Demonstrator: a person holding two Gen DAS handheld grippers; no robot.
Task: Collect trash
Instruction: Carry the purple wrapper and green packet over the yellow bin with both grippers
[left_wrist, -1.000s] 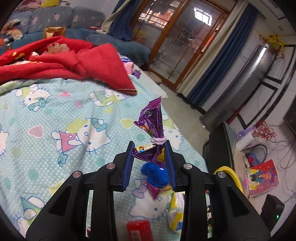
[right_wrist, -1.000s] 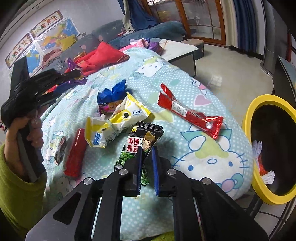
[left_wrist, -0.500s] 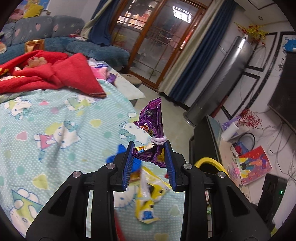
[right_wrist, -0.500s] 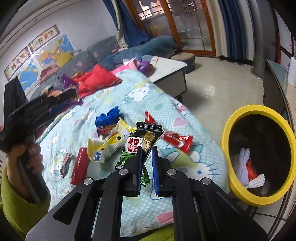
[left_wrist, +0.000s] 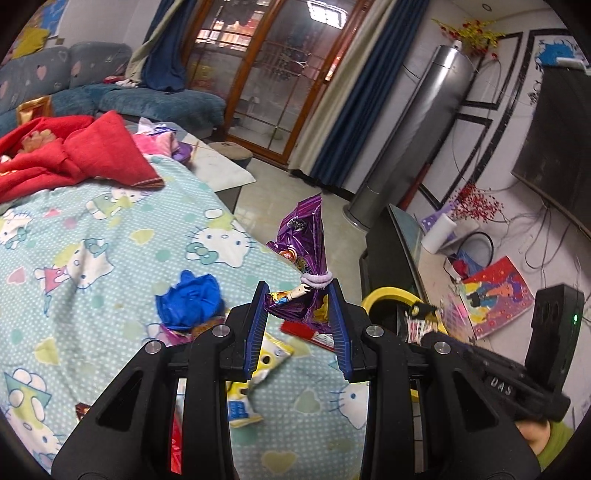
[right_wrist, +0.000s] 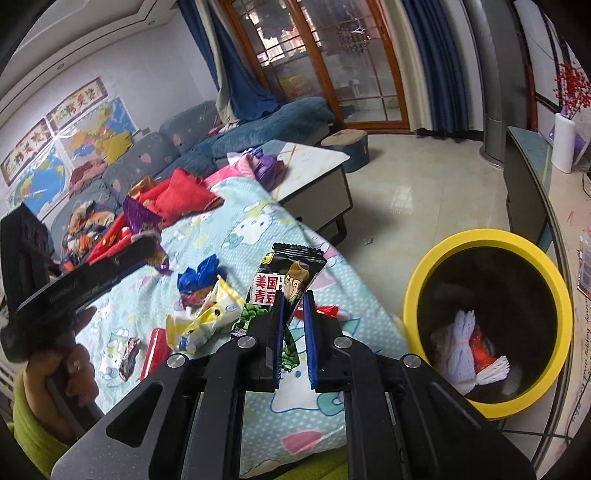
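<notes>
Our left tongs (left_wrist: 298, 302) grip a purple wrapper (left_wrist: 308, 251), which stands up between the blue pads with a pale band around its waist. Our right tongs (right_wrist: 294, 317) are clamped on a black pea packet (right_wrist: 286, 280) that juts up from the narrow gap between the pads. Both are held above the bed (right_wrist: 258, 229), whose cover is pale blue with cartoon cats.

Just beyond the right tongs, on the bed, lie a yellow packet (right_wrist: 207, 317), a crumpled blue wrapper (right_wrist: 197, 277) and, partly hidden by the pea packet, a red wrapper (right_wrist: 327, 309). Nearer the left edge lie a red bar (right_wrist: 153, 347) and a small dark wrapper (right_wrist: 127, 356). In the right wrist view our left hand (right_wrist: 68, 365) holds its tool above that side of the bed, the purple wrapper at its tip.

To the right, on the floor beside the bed, stands a yellow-rimmed bin (right_wrist: 491, 317) with white and red scraps at the bottom. In the left wrist view only an arc of its rim shows past the tongs.

Farther back a red blanket (left_wrist: 74, 155) lies bunched on the bed, a low desk (right_wrist: 317, 162) stands past the bed's end, and a blue sofa (left_wrist: 159, 105) sits before glass doors (left_wrist: 266, 77).
</notes>
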